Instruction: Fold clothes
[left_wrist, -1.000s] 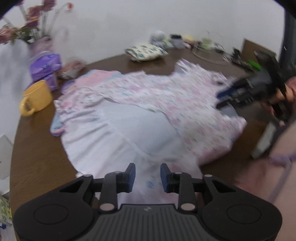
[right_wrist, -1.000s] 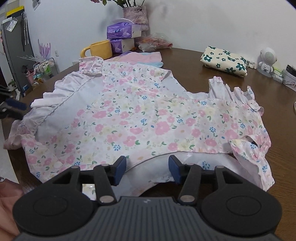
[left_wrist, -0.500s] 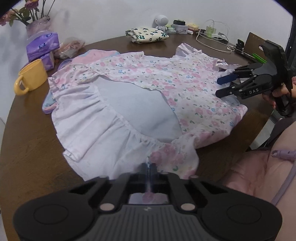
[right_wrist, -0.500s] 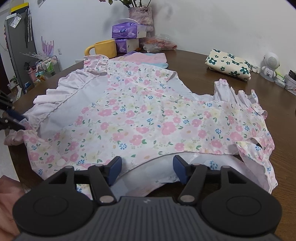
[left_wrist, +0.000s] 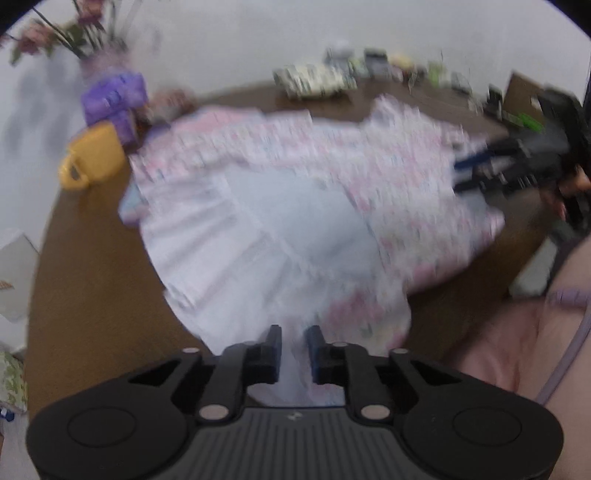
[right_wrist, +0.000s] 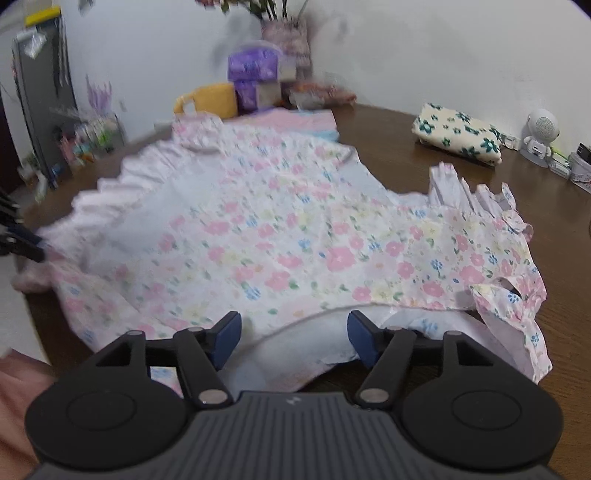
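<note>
Soft, even indoor light; left view badly motion-blurred, right sharper, both fisheye-warped.

Each camera sits just behind its own fingers, low over the table's near edge. The left gripper looks across the floral dress from its ruffled hem – blurred; the right gripper faces it from the opposite end. Both share the dress and the yellow mug.

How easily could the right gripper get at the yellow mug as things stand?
Probably not easily. The mug sits at the table's far side, beyond the spread dress, and the open right gripper hovers at the near hem, so it would have to cross over the dress.
</note>
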